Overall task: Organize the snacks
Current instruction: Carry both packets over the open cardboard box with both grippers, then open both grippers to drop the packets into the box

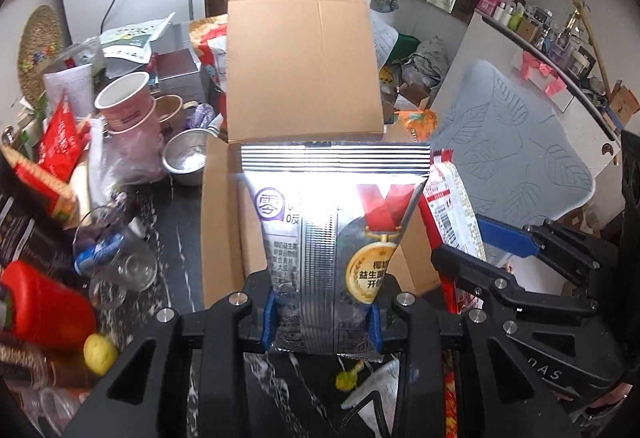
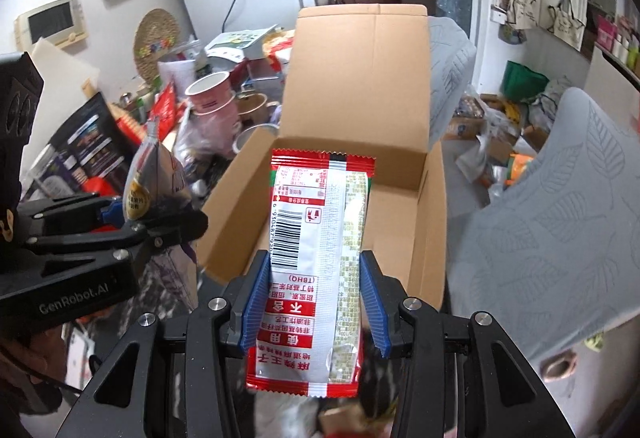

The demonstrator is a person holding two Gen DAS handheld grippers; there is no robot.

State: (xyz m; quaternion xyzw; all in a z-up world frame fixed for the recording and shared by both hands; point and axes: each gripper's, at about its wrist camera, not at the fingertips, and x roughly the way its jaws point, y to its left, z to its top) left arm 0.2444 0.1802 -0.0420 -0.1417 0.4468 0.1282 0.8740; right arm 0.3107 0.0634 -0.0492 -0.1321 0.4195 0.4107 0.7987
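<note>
A: Where's the cardboard box (image 2: 352, 205) from each packet?

B: Straight ahead and below, open-topped. The right gripper (image 2: 314, 302) pinches the red-and-white snack packet (image 2: 316, 258) upright; the left gripper (image 1: 322, 312) clamps the silver snack bag (image 1: 332, 234), its long axis vertical. Both look equally near.
</note>
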